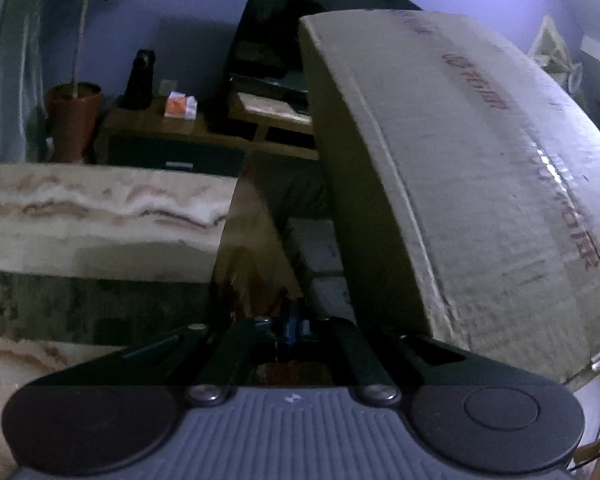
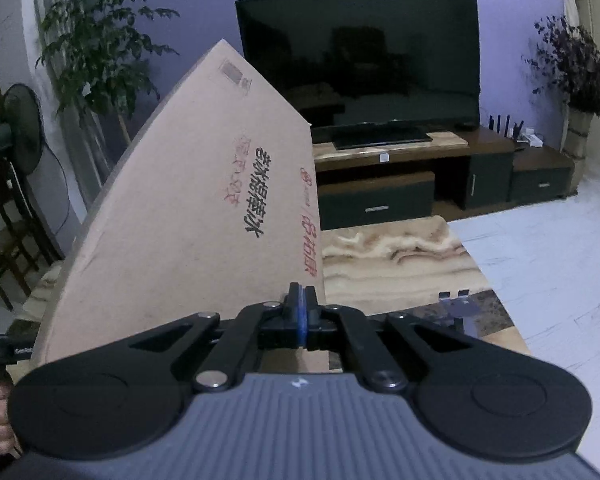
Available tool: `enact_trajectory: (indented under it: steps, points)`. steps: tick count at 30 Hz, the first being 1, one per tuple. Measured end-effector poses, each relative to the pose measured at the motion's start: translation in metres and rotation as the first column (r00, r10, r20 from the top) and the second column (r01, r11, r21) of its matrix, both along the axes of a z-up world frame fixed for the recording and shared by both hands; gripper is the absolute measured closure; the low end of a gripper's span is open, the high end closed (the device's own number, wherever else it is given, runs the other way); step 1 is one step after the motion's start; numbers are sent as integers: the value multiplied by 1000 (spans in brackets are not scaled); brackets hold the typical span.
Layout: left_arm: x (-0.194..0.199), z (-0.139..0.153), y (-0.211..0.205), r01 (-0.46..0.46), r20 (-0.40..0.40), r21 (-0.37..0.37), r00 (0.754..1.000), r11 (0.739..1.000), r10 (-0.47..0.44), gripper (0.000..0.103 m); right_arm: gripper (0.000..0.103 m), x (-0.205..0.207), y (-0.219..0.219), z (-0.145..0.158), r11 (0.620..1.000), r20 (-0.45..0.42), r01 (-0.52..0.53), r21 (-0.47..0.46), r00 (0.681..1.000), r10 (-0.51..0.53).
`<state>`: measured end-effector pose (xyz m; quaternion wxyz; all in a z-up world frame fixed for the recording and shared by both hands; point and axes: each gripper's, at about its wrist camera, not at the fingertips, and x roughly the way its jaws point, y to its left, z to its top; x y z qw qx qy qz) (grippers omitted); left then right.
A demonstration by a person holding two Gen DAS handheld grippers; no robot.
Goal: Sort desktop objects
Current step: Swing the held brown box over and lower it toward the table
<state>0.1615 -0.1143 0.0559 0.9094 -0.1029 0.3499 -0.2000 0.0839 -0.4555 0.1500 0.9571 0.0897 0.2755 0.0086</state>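
cardboard box (image 2: 188, 216), flat, angular, printed

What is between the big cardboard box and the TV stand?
In the right wrist view, the far end of the marble table lies past the cardboard box, then a strip of floor, then the TV stand. Nothing sits on that stretch of table.

The left tool (image 1: 294, 326) had its jaws closed together, with a dark flap (image 1: 252, 240) rising in front of them; whether the pads pinched it could not be told. A cardboard box (image 1: 460, 184) with red print stood tilted just to the right. The marbled surface (image 1: 100, 208) stretched left. Beyond stood a potted plant (image 1: 74, 116) and a low wooden cabinet (image 1: 188, 136).
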Motion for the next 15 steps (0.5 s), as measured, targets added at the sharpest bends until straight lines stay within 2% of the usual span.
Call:
enact_trajectory:
  steps: [3,6,9,13,15]
  points:
    - [-7,11,-5,-2,47,29,999,1000,1,103,99,-4,-12,4,992,43,-9,123,999,4]
    - [-10,19,-1,-38,71,25,997,999,36,103,99,1,-8,8,994,10,-3,112,1000,2]
    - [-10,31,12,-48,64,-30,997,998,49,103,99,5,-6,5,992,-38,-31,120,999,35]
    - [-20,55,11,-53,106,1,993,999,52,103,99,2,-14,0,971,-21,-22,236,999,28]
    - [-26,63,13,-67,121,-5,990,998,67,103,99,2,-15,1,967,-16,-13,255,1000,18]
